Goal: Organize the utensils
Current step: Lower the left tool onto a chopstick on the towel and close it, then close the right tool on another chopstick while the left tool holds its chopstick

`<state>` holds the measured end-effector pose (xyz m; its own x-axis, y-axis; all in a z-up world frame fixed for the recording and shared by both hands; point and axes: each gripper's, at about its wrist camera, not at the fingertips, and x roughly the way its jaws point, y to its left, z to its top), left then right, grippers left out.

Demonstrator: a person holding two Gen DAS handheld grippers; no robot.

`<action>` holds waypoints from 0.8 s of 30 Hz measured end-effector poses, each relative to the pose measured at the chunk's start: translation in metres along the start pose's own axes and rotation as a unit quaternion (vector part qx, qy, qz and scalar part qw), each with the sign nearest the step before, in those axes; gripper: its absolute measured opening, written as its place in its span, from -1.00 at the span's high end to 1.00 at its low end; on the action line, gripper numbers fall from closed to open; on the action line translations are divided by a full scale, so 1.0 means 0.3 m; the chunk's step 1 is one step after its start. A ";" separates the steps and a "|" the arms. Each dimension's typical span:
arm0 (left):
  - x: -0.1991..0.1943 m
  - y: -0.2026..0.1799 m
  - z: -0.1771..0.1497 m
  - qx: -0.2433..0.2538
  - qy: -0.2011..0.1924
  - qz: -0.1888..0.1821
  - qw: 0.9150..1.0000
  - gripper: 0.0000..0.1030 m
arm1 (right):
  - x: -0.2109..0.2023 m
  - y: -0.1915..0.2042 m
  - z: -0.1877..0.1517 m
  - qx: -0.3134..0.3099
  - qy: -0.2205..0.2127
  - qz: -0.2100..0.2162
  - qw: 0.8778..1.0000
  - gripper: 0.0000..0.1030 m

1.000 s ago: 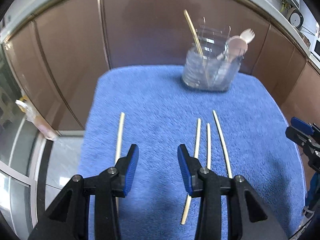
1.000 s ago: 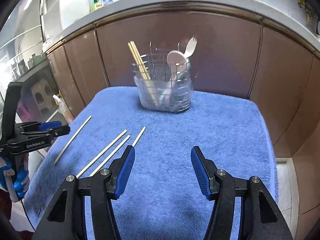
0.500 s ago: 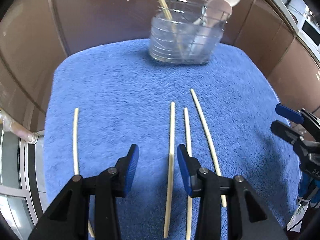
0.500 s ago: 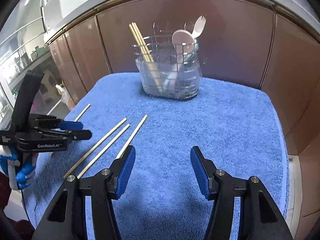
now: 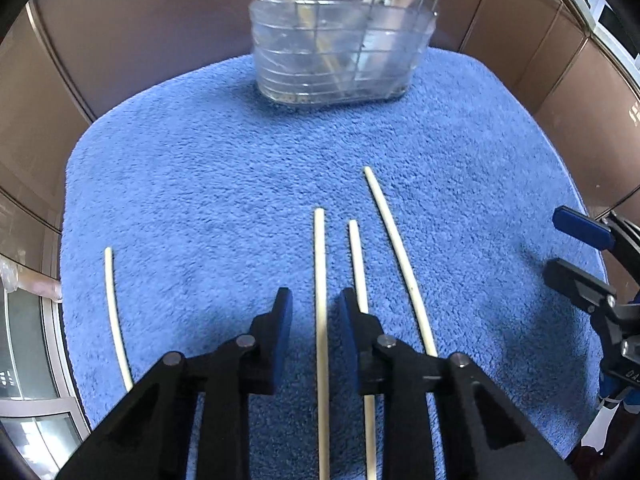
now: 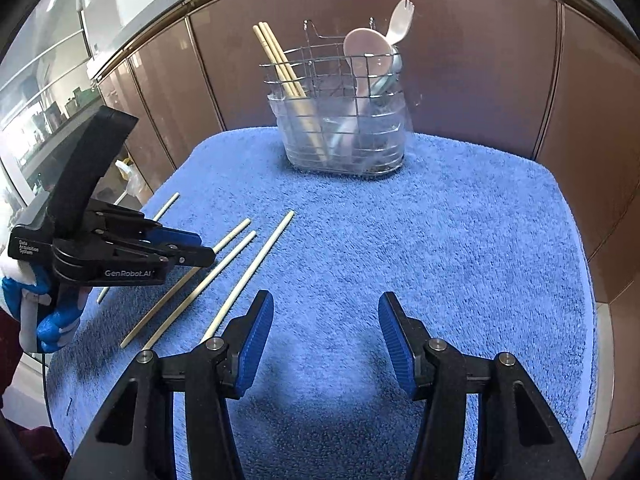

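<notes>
Several pale chopsticks lie on a blue towel (image 5: pixel 224 184). My left gripper (image 5: pixel 314 312) is open, low over the towel, its jaws on either side of one chopstick (image 5: pixel 320 280) without touching it. A second chopstick (image 5: pixel 356 256) and a third (image 5: pixel 394 240) lie just right; a fourth (image 5: pixel 112 304) lies far left. A wire and clear-plastic utensil holder (image 6: pixel 340 120) stands at the back with chopsticks (image 6: pixel 280 60), a spoon (image 6: pixel 368 52) and a spork (image 6: pixel 400 20) in it. My right gripper (image 6: pixel 324 320) is open and empty over bare towel.
Brown cabinet panels (image 6: pixel 480 60) enclose the towel at the back and sides. The towel's edge drops off at left toward a floor gap (image 5: pixel 32 320). The left gripper also shows in the right wrist view (image 6: pixel 188 248), the right gripper's fingers (image 5: pixel 580 228) at the left view's right edge.
My left gripper has moved right and forward and dropped lower, from beside the chopsticks to straddling one. The right gripper has edged closer to the holder.
</notes>
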<state>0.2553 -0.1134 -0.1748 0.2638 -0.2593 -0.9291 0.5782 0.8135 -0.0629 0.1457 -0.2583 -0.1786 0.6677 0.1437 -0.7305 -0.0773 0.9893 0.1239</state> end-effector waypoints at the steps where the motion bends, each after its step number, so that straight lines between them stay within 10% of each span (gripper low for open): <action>1: 0.010 -0.005 0.005 0.002 0.003 -0.001 1.000 0.59 | 0.003 -0.003 -0.002 0.001 0.001 0.001 1.000 -0.05; 24: 0.062 0.040 0.075 -0.046 0.016 -0.036 0.998 0.91 | 0.081 0.047 0.017 -0.017 0.039 0.020 0.999 -0.05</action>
<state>0.2844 -0.1201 -0.1847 0.1977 -0.3027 -0.9324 0.5207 0.8383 -0.1617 0.1647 -0.2409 -0.1913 0.6042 0.1826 -0.7756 -0.1284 0.9830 0.1314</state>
